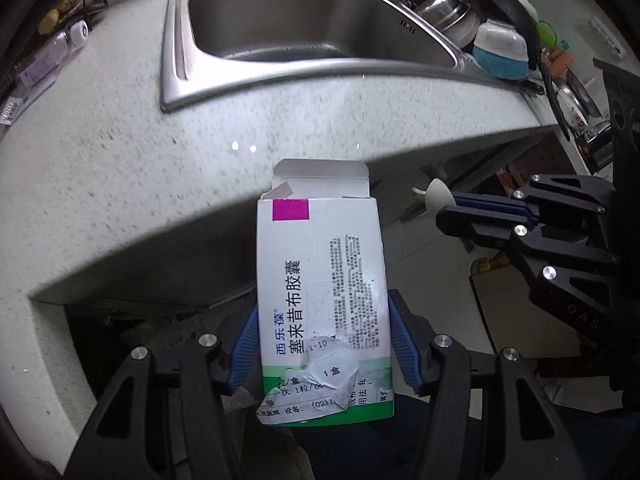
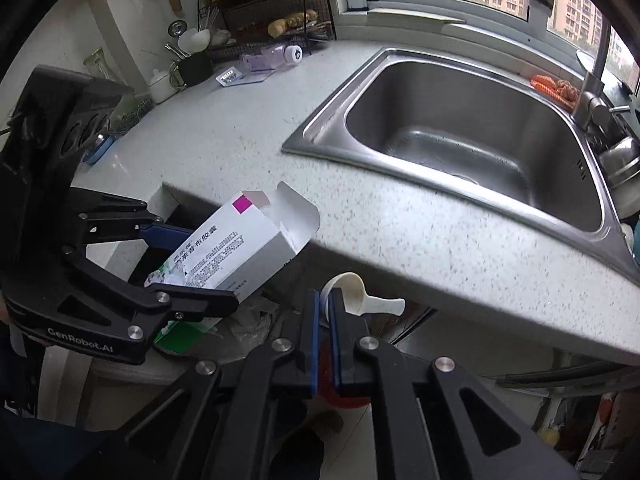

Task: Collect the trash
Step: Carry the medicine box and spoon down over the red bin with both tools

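My left gripper (image 1: 324,344) is shut on a white and green medicine box (image 1: 322,300) with its top flap open, held out in front of the counter's edge. The box also shows in the right wrist view (image 2: 236,248), in the left gripper (image 2: 188,264). My right gripper (image 2: 325,344) is shut on a small white plastic scoop (image 2: 360,296), held below the counter edge. In the left wrist view the right gripper (image 1: 448,212) holds the scoop (image 1: 434,194) to the right of the box.
A speckled grey countertop (image 2: 400,232) holds a steel sink (image 2: 480,136). Dishes and a pan (image 1: 496,16) stack right of the sink. A wire rack (image 2: 272,20), bottles and packets (image 2: 260,62) stand at the counter's back. Floor and crumpled stuff lie below.
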Tool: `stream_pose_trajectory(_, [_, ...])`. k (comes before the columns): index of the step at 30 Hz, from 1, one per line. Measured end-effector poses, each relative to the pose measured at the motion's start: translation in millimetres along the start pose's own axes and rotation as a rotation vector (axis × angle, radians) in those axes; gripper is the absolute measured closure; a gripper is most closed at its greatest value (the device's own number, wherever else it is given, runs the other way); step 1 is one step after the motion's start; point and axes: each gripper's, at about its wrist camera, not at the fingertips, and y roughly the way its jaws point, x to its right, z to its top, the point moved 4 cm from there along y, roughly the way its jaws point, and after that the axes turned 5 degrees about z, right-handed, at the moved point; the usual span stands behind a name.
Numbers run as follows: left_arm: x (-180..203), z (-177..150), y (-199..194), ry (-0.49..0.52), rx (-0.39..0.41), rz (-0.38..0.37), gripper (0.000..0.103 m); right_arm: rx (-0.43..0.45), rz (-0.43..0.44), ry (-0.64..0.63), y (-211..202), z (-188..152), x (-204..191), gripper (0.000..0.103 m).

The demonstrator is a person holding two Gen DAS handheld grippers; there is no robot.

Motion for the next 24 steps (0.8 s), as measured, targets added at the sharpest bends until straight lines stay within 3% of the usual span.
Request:
stream_pose_trajectory(13, [-8, -39, 141, 0.002, -0.141, -0.057, 0.047, -0.115, -0.002, 0.036, 111, -44, 30, 0.098])
stream_pose_trajectory(18, [-12, -48, 195, 0.019, -0.199, -0.043, 0.047, -0.15, 0.011, 0.071, 154, -54, 46, 0.098])
stream_pose_trajectory(24, [-8, -59, 229, 0.055, -0.239, -0.052, 0.047, -0.178, 0.021, 0.076, 192, -55, 55, 0.098])
